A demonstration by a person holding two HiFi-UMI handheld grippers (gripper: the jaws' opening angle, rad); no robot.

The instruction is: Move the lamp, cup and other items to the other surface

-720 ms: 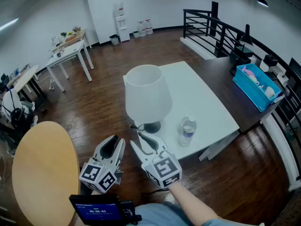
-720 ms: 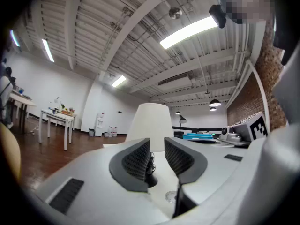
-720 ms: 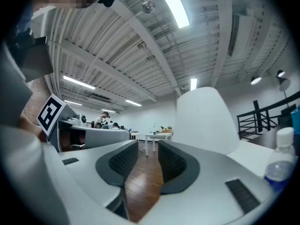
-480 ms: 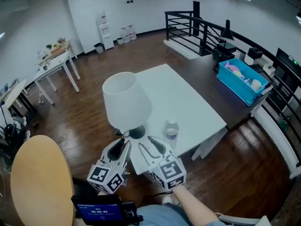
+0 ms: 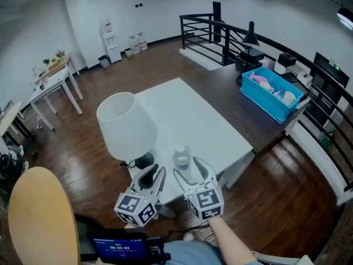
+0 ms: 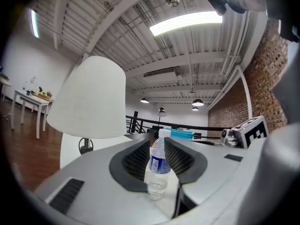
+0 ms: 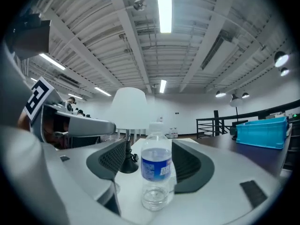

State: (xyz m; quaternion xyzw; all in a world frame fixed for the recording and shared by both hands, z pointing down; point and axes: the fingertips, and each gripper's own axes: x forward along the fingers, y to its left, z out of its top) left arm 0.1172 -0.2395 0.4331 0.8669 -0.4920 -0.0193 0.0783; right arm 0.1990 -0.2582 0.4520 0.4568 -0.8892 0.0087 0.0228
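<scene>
A lamp with a white shade (image 5: 126, 127) stands on a dark base (image 5: 144, 160) at the near left corner of the white table (image 5: 204, 120). Right of the base stands a clear water bottle (image 5: 182, 158) with a blue label. My right gripper (image 5: 192, 169) is open, and the bottle (image 7: 155, 172) stands upright between its jaws with a gap on each side. My left gripper (image 5: 153, 173) is open and holds nothing, just short of the lamp base. The left gripper view looks past those jaws to the bottle (image 6: 158, 165), with the lamp shade (image 6: 89, 100) at left.
A blue bin (image 5: 270, 95) holding several small items sits on a dark table (image 5: 231, 79) to the right. A black railing (image 5: 220, 26) runs behind it. A round wooden tabletop (image 5: 36, 220) is at my near left. A small white table (image 5: 52, 79) stands far left.
Both grippers have come forward to the table's near edge. The right gripper's jaws now flank the bottle, which earlier stood to their right. The left gripper has closed in on the lamp base.
</scene>
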